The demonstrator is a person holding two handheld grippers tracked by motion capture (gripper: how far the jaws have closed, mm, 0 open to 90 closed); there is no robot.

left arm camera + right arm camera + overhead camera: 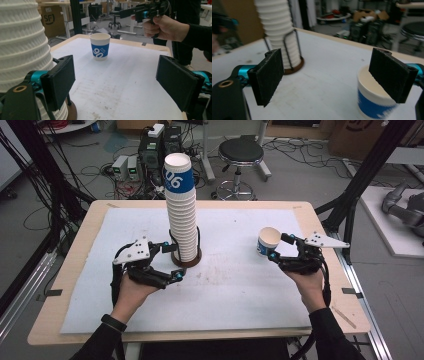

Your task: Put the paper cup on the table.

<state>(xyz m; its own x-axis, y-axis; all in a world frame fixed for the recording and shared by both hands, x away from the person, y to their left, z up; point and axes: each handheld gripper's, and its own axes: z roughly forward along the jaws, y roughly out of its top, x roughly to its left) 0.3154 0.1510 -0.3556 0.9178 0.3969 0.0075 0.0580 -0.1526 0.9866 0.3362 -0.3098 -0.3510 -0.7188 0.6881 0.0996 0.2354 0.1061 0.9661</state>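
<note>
A tall stack of white paper cups (pixel 181 210), the top one printed blue, stands in a wire holder on a brown base (pixel 192 262) at mid-table. A single blue-and-white cup (pixel 268 241) stands upright to the right. My left gripper (pixel 172 261) is open, just left of the holder's base; the stack (pixel 22 50) rises beside its left jaw, and the single cup (pixel 100 47) is far ahead. My right gripper (pixel 278 247) is open next to the single cup. In the right gripper view one jaw overlaps that cup's (pixel 372 102) rim, and the stack (pixel 279 32) stands beyond.
A white mat (pixel 240 290) covers the wooden table (pixel 85 227). Behind the table are a black stool (pixel 241 152), electronics boxes (pixel 160 145) and floor cables. Black frame posts (pixel 357 185) stand at the right.
</note>
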